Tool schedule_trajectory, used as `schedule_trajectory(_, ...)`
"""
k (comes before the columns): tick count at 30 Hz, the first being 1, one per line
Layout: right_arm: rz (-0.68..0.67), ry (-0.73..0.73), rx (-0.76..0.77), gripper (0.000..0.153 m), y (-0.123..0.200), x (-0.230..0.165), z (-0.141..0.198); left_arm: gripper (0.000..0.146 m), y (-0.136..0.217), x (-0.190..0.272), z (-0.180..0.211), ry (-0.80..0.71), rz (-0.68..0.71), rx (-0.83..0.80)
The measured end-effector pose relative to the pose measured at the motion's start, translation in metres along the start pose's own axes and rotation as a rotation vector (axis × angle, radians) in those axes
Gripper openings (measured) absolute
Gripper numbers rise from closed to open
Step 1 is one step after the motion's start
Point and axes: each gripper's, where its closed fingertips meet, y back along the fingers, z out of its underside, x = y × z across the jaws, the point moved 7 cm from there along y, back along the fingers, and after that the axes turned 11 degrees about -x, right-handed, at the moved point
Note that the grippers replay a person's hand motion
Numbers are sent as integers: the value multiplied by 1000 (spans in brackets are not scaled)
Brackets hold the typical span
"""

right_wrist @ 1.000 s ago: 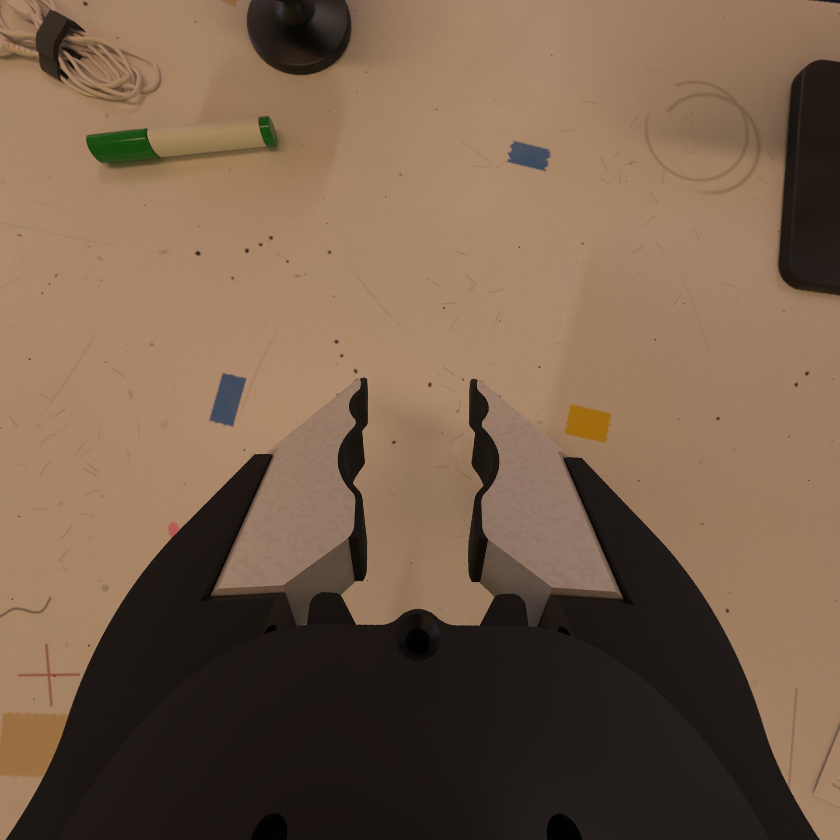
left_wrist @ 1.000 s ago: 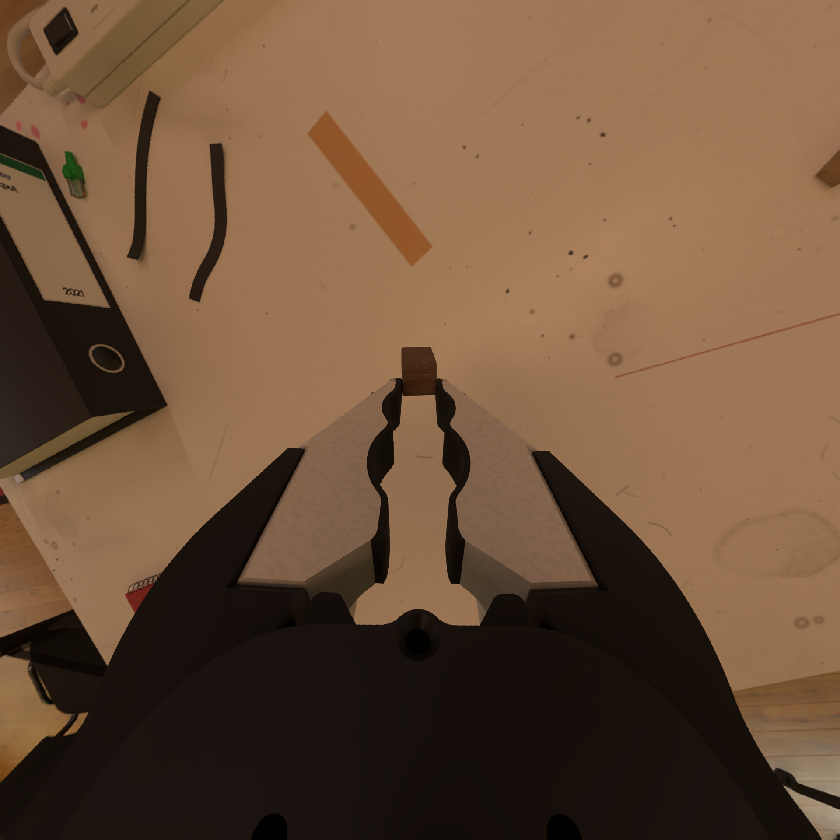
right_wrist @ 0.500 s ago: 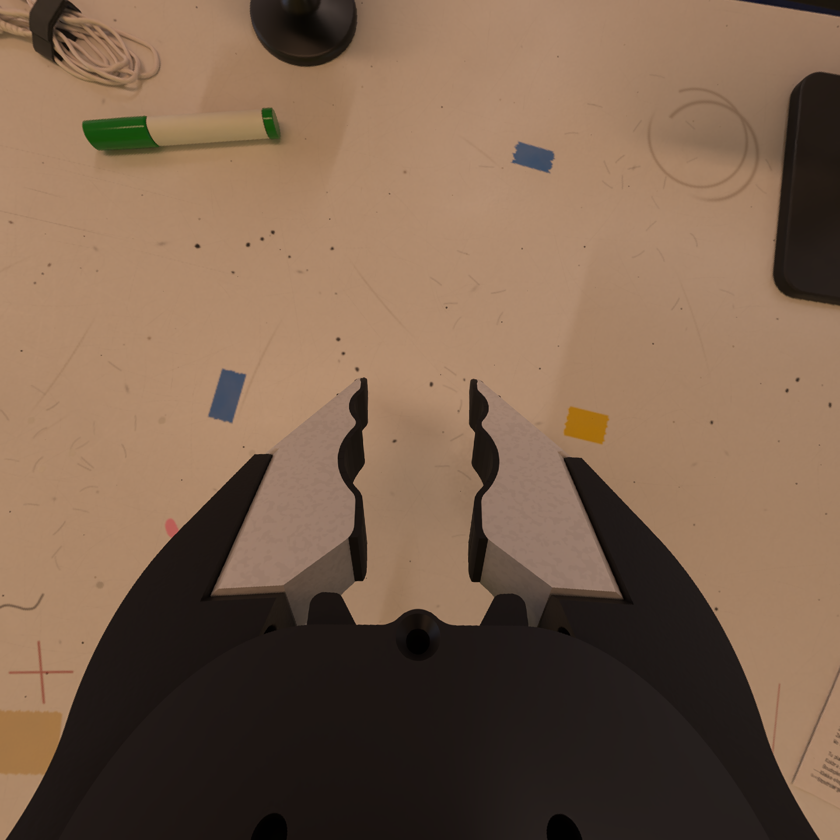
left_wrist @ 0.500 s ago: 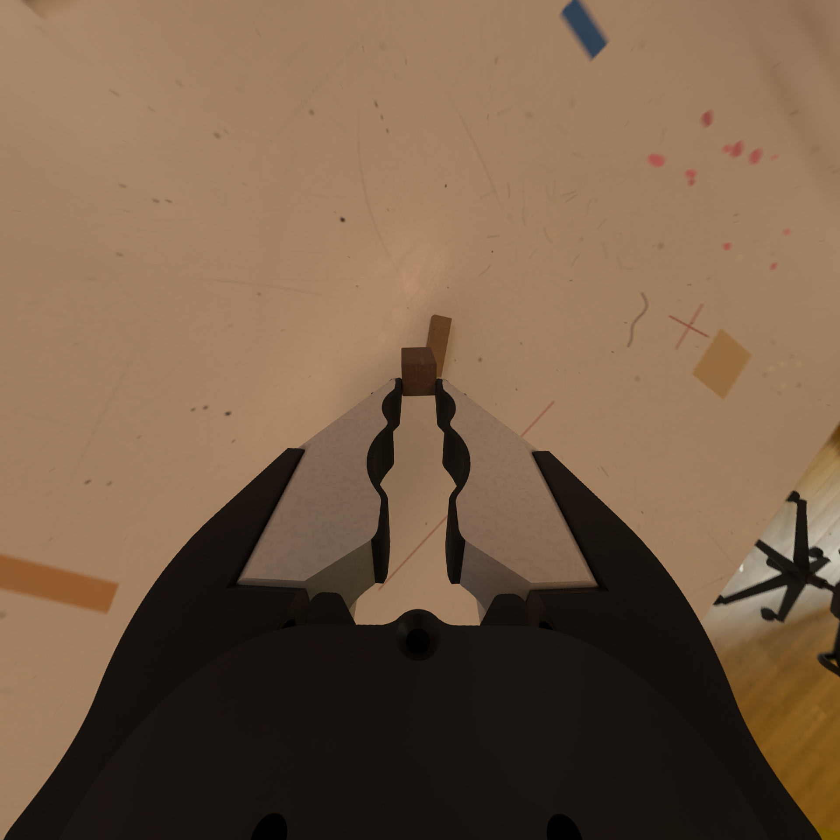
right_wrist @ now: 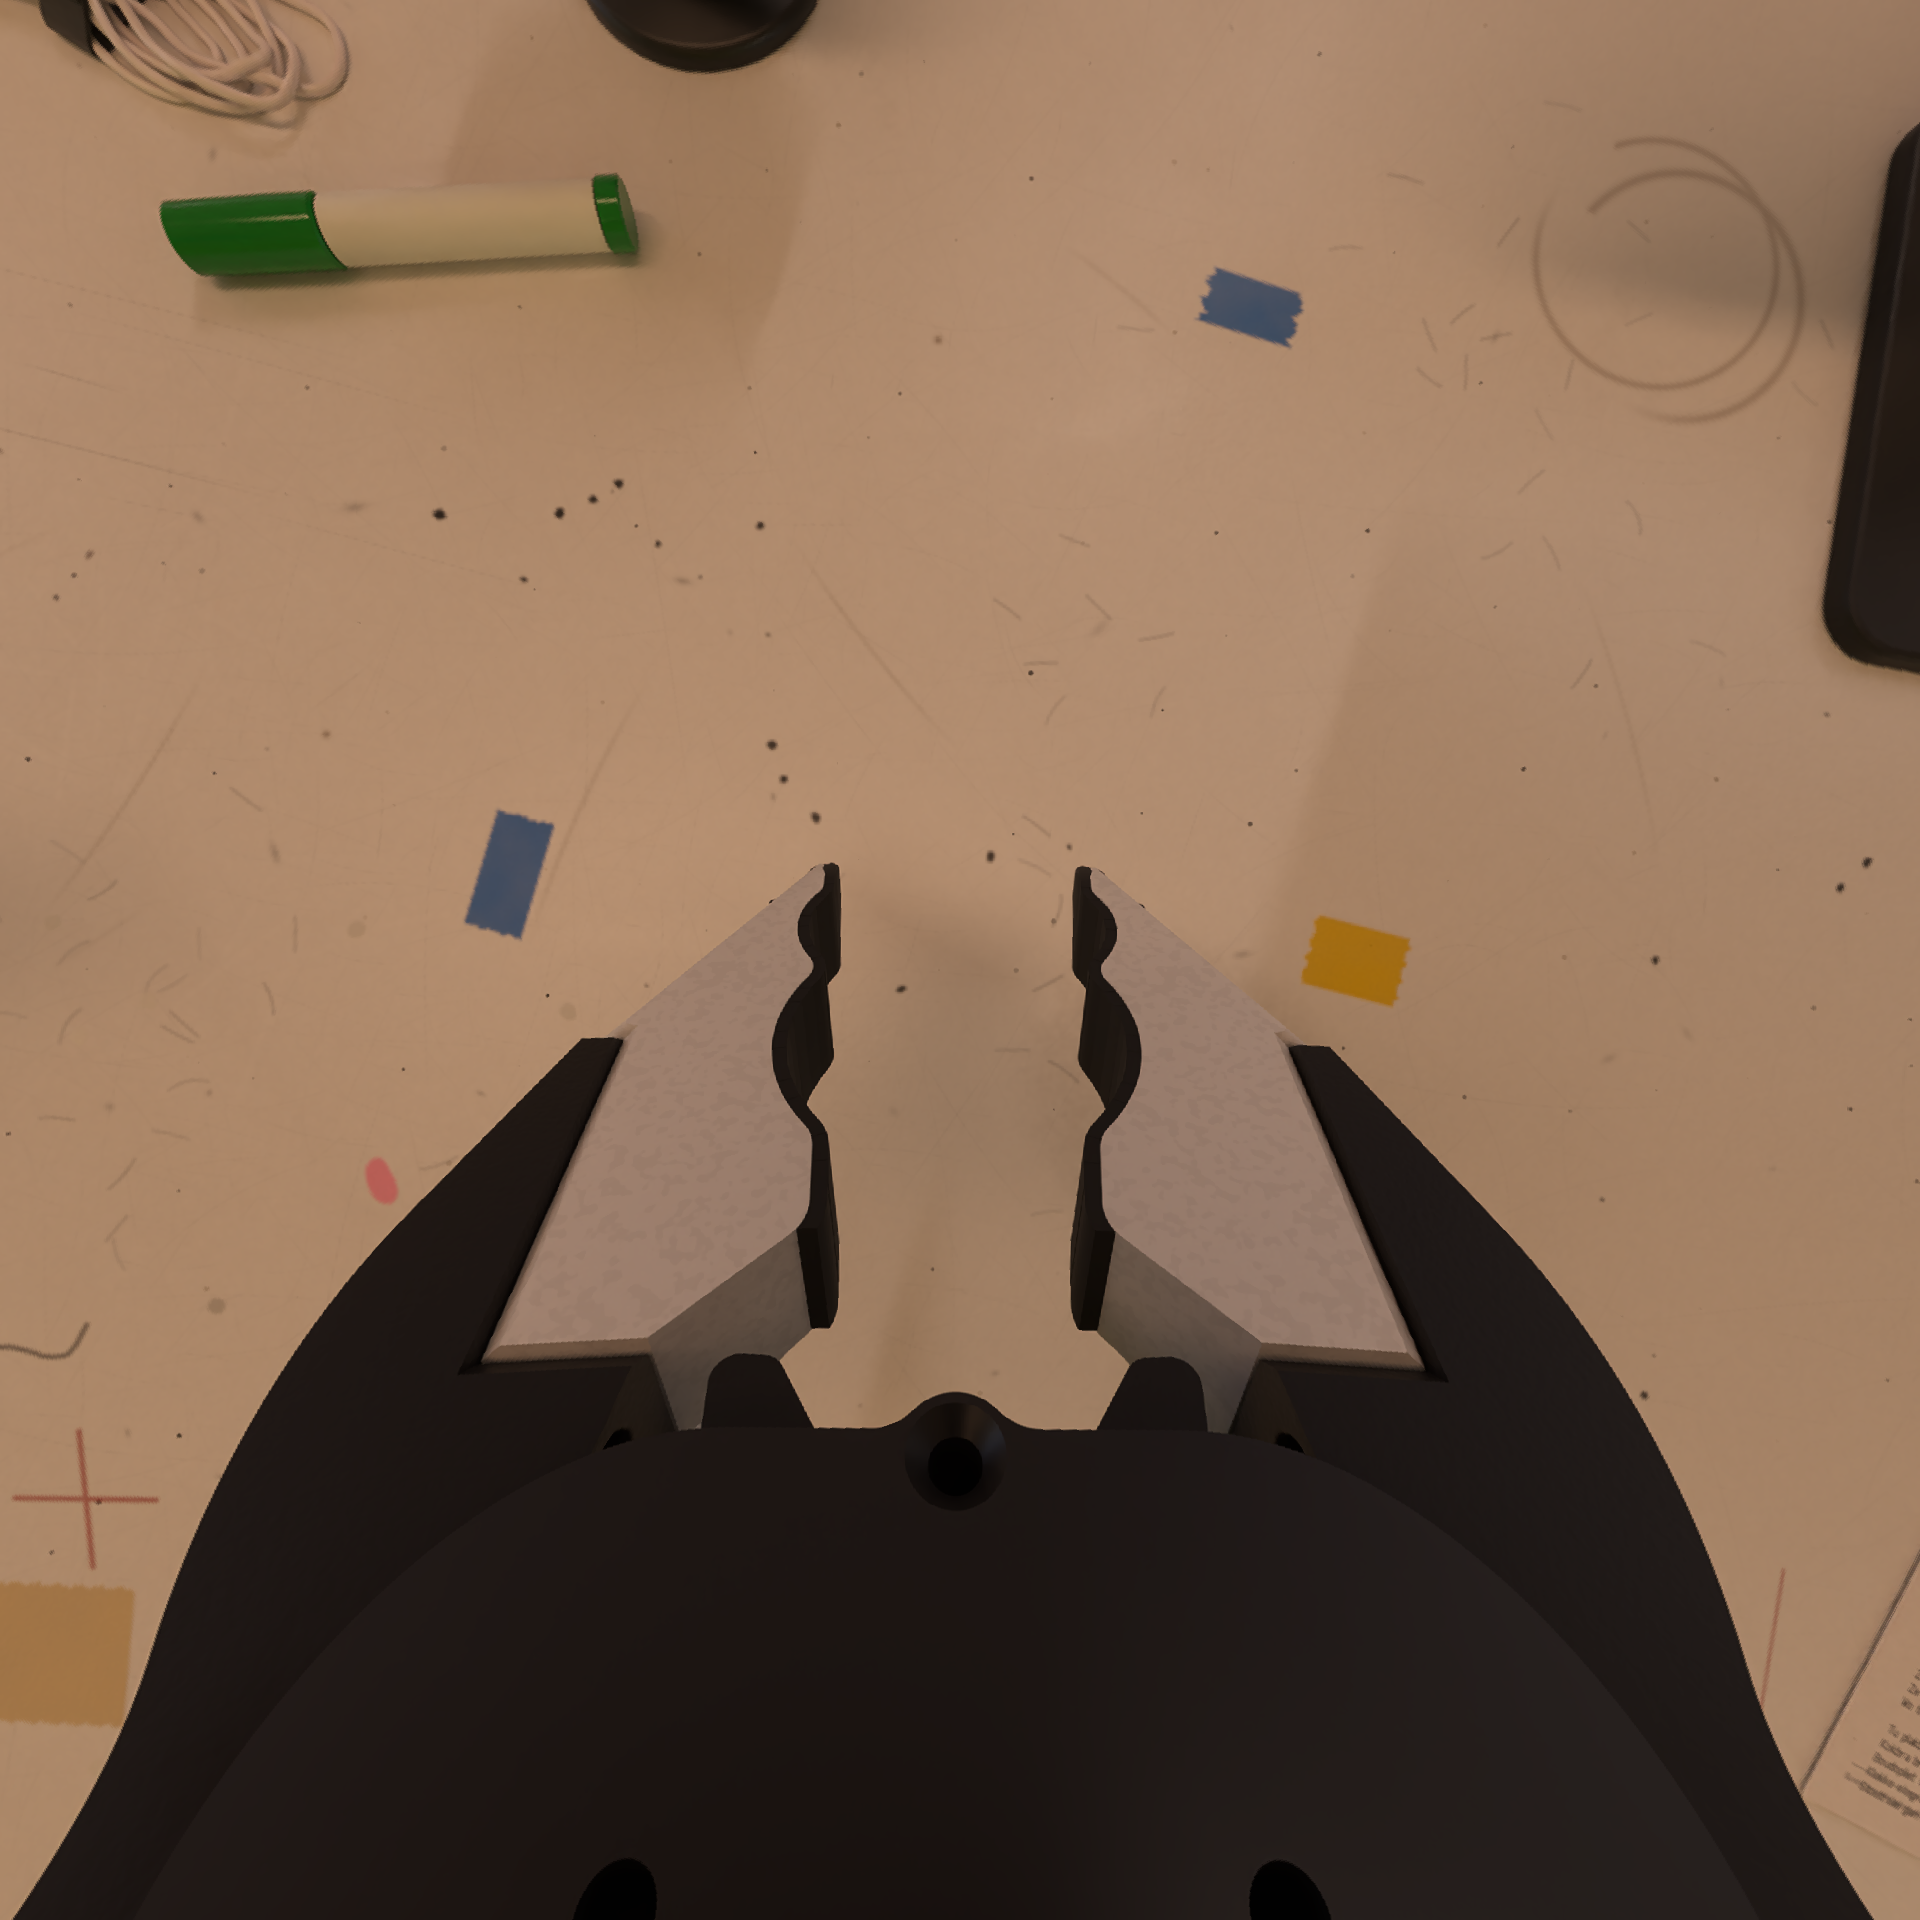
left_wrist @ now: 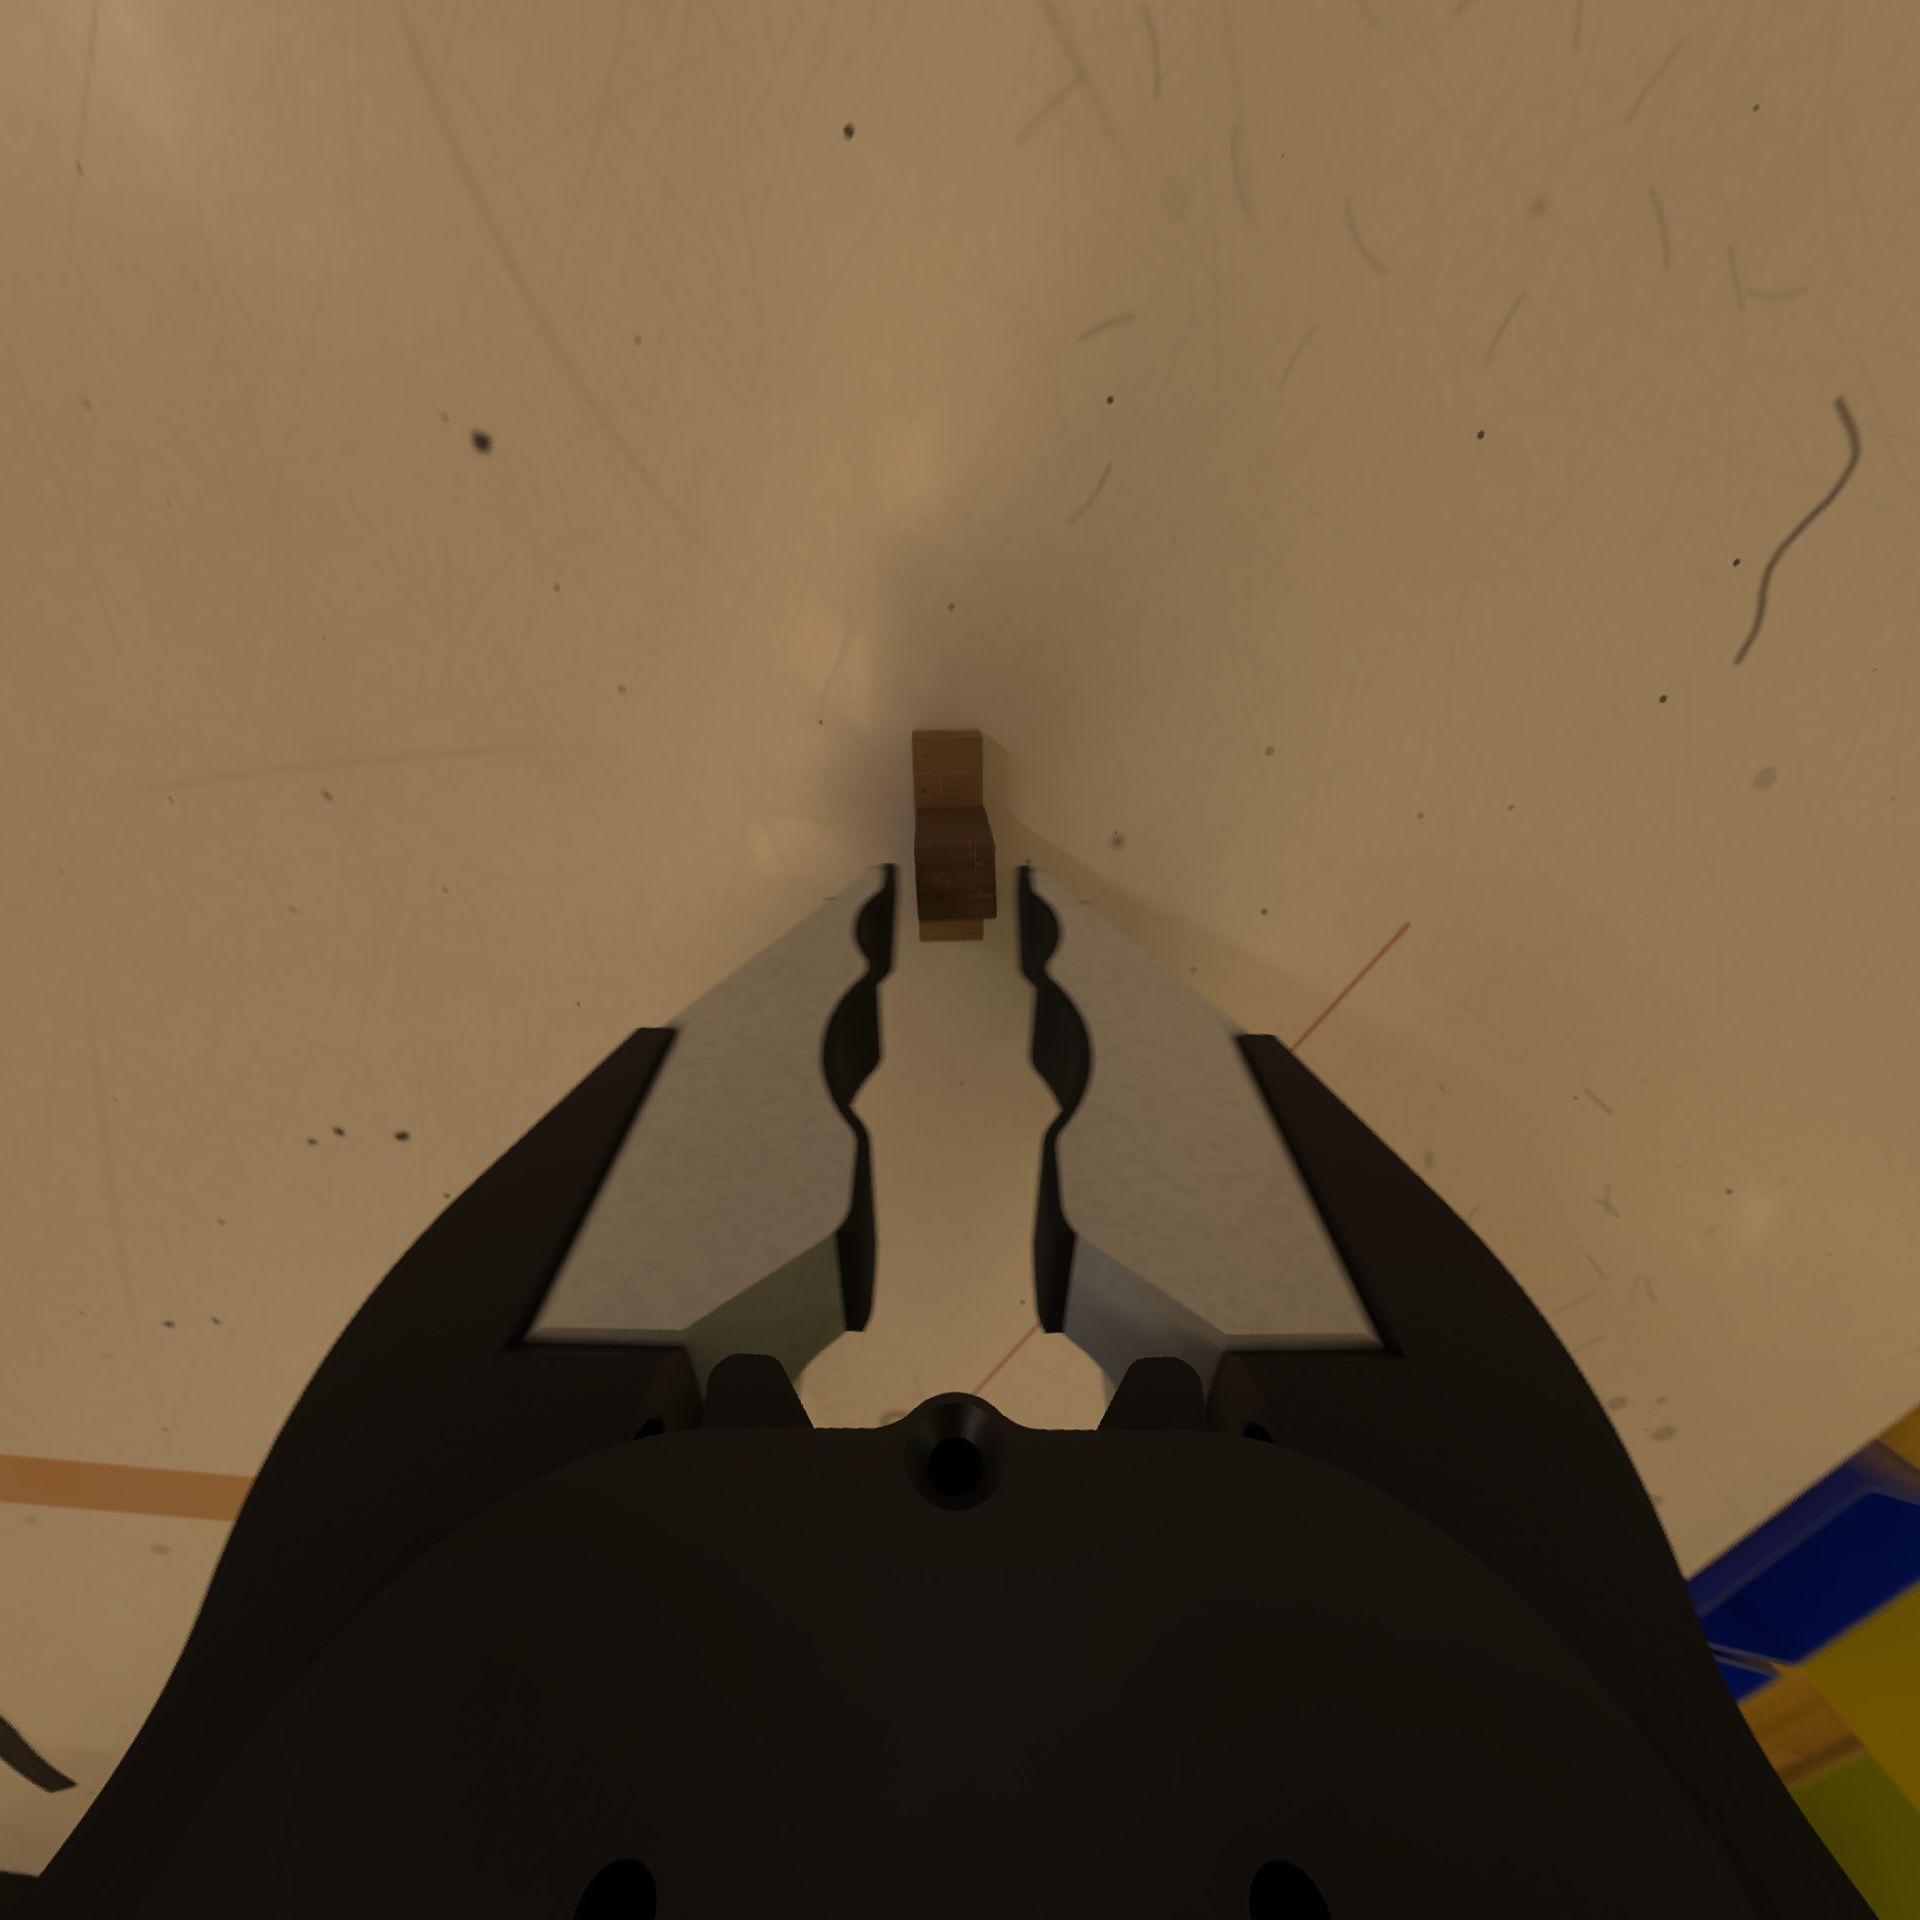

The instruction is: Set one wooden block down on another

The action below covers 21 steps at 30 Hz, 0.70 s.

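In the left wrist view a small dark wooden block [left_wrist: 954, 868] lies on top of a longer light wooden block [left_wrist: 945, 764] that rests on the beige table. The light block shows beyond and just before the dark one. My left gripper [left_wrist: 958, 883] is close above them with its fingertips either side of the dark block. A narrow gap shows on each side, so it is open and not holding the block. My right gripper [right_wrist: 956, 883] is open and empty above bare table. No block shows in the right wrist view.
A green and white marker [right_wrist: 395, 223], a coiled white cable [right_wrist: 218, 52] and a black round base [right_wrist: 707, 26] lie far from the right gripper. A black flat object [right_wrist: 1881, 416] is at its right edge. A blue and yellow box [left_wrist: 1829, 1621] is at the left view's lower right.
The left gripper carried the dark block across the table and down onto the light block. Its jaws then parted a little and let go. The right gripper drifted slightly forward.
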Motion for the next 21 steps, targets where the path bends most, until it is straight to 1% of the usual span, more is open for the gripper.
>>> schedule_trajectory(2, -3, 3, -6, 45, -1, 0, 1, 50, 1, 1, -2, -26, -16, 15)
schedule_trajectory(4, -3, 2, -11, 45, -1, 1, 2, 64, 9, -2, 2, -38, -35, 35)
schedule_trajectory(6, -8, -3, -7, 45, -1, 2, 2, 68, 26, -12, 14, -19, -76, 64)
schedule_trajectory(9, -12, -2, -3, 45, -1, 2, 2, 63, 67, -41, 48, 81, -148, 205)
schedule_trajectory(12, -10, 0, -3, 45, -1, 3, 2, 55, 107, -88, 101, 251, -235, 374)
schedule_trajectory(14, -10, -6, 3, 45, 0, 3, 2, 52, 119, -126, 137, 345, -301, 421)
schedule_trajectory(16, -15, -5, 10, 45, 0, 4, 1, 48, 111, -166, 163, 365, -307, 375)
schedule_trajectory(18, -18, -6, 5, 45, -1, 4, 1, 43, 91, -200, 176, 371, -266, 241)
schedule_trajectory(20, -15, -7, -4, 45, -2, 5, 2, 34, 70, -220, 182, 337, -232, 126)
schedule_trajectory(21, -13, -10, -4, 44, -2, 5, 2, 30, 62, -225, 183, 292, -252, 104)
